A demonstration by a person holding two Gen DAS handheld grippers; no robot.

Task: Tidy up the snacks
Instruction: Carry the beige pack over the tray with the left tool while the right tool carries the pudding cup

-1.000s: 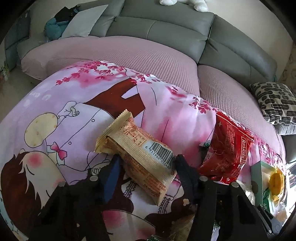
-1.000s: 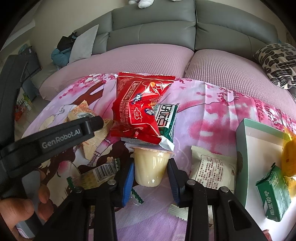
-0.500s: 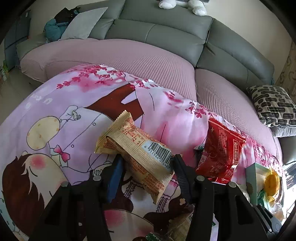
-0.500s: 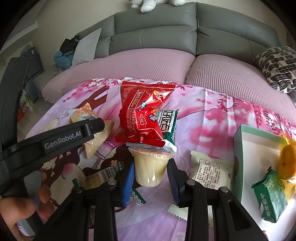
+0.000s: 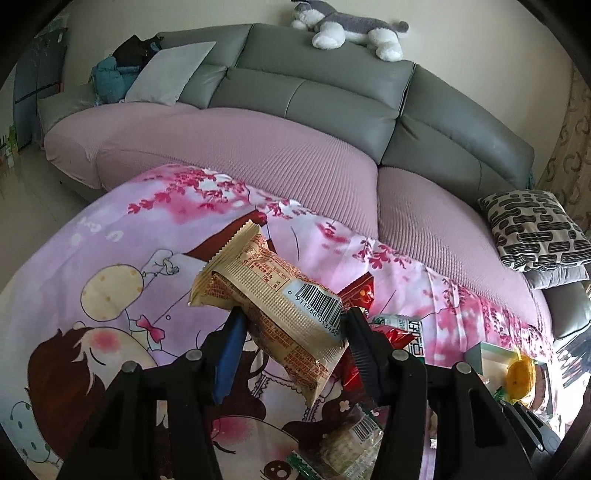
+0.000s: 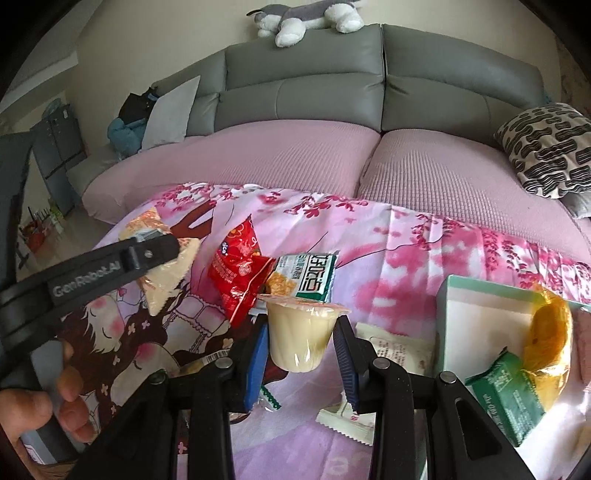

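Note:
My left gripper [image 5: 291,325] is shut on a tan biscuit packet [image 5: 273,299] with a barcode and holds it above the pink cartoon cloth [image 5: 110,266]. It also shows in the right wrist view [image 6: 162,280], gripped by the left gripper's arm. My right gripper [image 6: 299,339] is shut on a pale yellow jelly cup [image 6: 299,332], lifted off the cloth. A red snack bag [image 6: 240,273] and a green-white packet [image 6: 310,277] lie behind the cup. A white box with a green rim [image 6: 480,317] at the right holds a green packet [image 6: 506,391] and a yellow-wrapped snack [image 6: 546,332].
A white packet [image 6: 399,347] and a small sachet [image 6: 347,421] lie on the cloth near the box. A barcoded packet [image 5: 351,439] lies below the left gripper. A grey sofa [image 5: 314,96] with pink seat covers, a patterned cushion [image 5: 539,229] and a plush dog [image 5: 351,33] stand behind.
Both grippers have risen with their loads: the biscuit packet and the jelly cup are now higher above the cloth. The red bag has fallen over to the left.

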